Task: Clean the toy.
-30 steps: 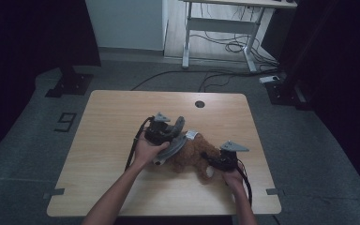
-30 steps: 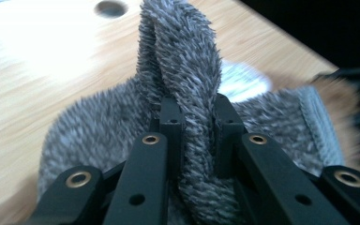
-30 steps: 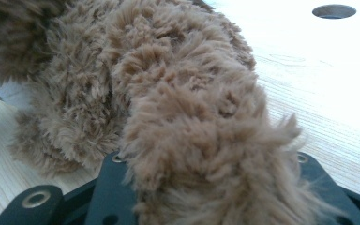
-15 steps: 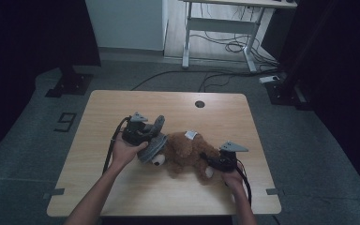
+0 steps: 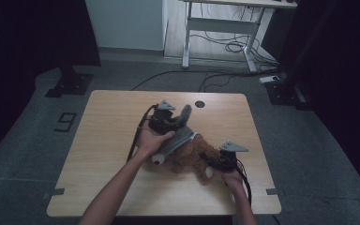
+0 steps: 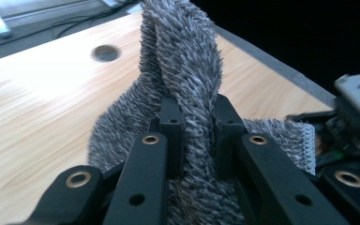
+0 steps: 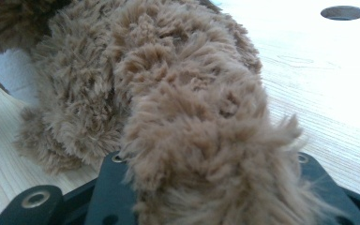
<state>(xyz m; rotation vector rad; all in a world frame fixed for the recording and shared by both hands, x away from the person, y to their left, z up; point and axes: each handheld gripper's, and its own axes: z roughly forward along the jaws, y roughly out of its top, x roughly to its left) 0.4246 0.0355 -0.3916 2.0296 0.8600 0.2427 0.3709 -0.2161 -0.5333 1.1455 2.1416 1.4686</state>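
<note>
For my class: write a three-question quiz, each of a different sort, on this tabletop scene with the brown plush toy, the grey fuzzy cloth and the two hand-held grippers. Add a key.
1. True or false: the left gripper has its fingers closed on the grey fuzzy cloth.
2. Multiple choice: what does the right gripper hold? A) the cloth B) a limb of the brown plush toy C) a cable D) nothing
3. Short answer: what round feature is cut into the wooden table near its far edge?

Key
1. True: the cloth is pinched between the fingers and rises above them.
2. B: brown fur runs down between its fingers in the right gripper view.
3. A round hole.
</note>
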